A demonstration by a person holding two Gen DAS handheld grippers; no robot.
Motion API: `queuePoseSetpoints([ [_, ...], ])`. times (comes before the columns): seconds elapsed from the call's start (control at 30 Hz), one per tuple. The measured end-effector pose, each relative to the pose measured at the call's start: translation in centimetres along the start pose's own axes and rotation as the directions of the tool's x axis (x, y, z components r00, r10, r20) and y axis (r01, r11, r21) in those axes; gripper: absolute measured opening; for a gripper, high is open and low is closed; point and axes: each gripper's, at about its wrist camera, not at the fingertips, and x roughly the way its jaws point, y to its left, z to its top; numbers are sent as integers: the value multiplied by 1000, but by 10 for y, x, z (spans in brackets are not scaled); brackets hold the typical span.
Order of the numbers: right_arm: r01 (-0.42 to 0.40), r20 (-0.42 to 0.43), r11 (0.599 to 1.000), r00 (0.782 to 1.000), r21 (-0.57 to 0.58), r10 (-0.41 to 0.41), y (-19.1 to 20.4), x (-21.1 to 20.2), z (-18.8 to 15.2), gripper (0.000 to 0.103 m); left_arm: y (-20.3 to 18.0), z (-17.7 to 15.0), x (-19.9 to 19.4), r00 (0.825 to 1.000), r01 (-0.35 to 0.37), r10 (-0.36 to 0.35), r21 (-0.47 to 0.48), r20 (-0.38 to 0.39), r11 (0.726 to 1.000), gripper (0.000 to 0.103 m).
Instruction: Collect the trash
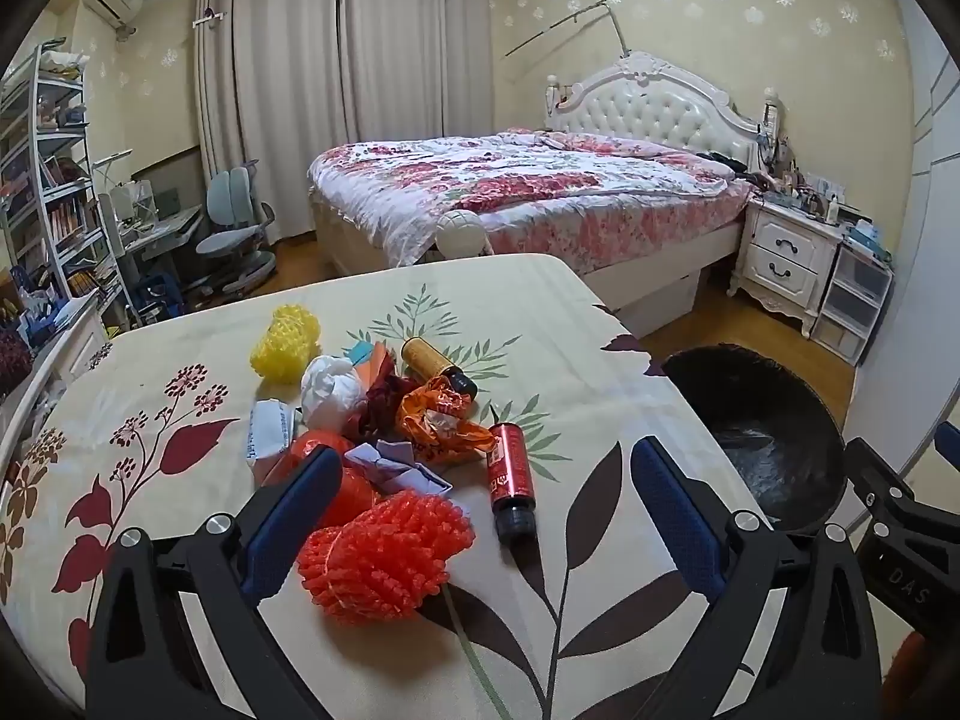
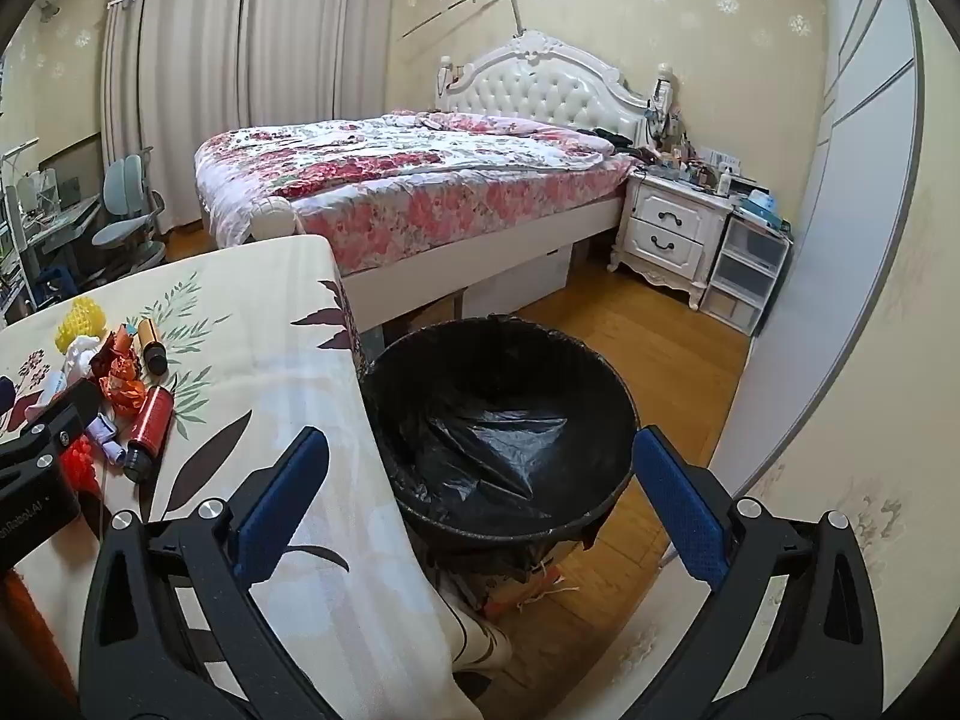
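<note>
A heap of trash lies on the floral-cloth table (image 1: 180, 372): a red foam net (image 1: 384, 552), a yellow foam net (image 1: 285, 336), a white tissue ball (image 1: 330, 387), an orange wrapper (image 1: 444, 420), a red bottle (image 1: 510, 480), a brown bottle (image 1: 435, 363) and purple paper (image 1: 402, 468). My left gripper (image 1: 486, 504) hovers open just in front of the heap, with the red net between its fingers but untouched. A bin with a black liner (image 2: 498, 420) stands on the floor by the table's right edge. My right gripper (image 2: 480, 480) is open above it, holding nothing.
A bed (image 1: 528, 192) with a floral cover stands behind the table. A white nightstand (image 2: 672, 228) and plastic drawers (image 2: 750, 276) are at the right, beside a wardrobe wall (image 2: 840, 300). At the far left are a desk chair (image 1: 234, 228) and a bookshelf (image 1: 48, 180). The floor is wood (image 2: 630, 348).
</note>
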Motion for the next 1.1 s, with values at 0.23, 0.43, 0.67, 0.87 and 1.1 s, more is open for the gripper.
queuePoseSetpoints([
  [0.23,2,12,1000,1000,-4,-2,1,-1,0,99,9,-5,-1,1000,17,-18,-28,-3,999,96],
  [0.43,-1,10,1000,1000,-4,1,1,-2,0,99,7,-6,4,1000,8,-9,-26,-24,1000,96],
  [0.67,0,11,1000,1000,-4,0,2,-2,-1,99,10,-7,4,1000,6,-6,-29,-17,1000,96],
  [0.87,0,11,1000,1000,-5,0,2,-2,-1,99,11,-6,3,1000,2,-3,-31,-17,1000,96],
  [1.1,2,11,1000,1000,-6,-2,3,-3,-2,99,12,-4,3,1000,4,-4,-32,-19,999,96],
])
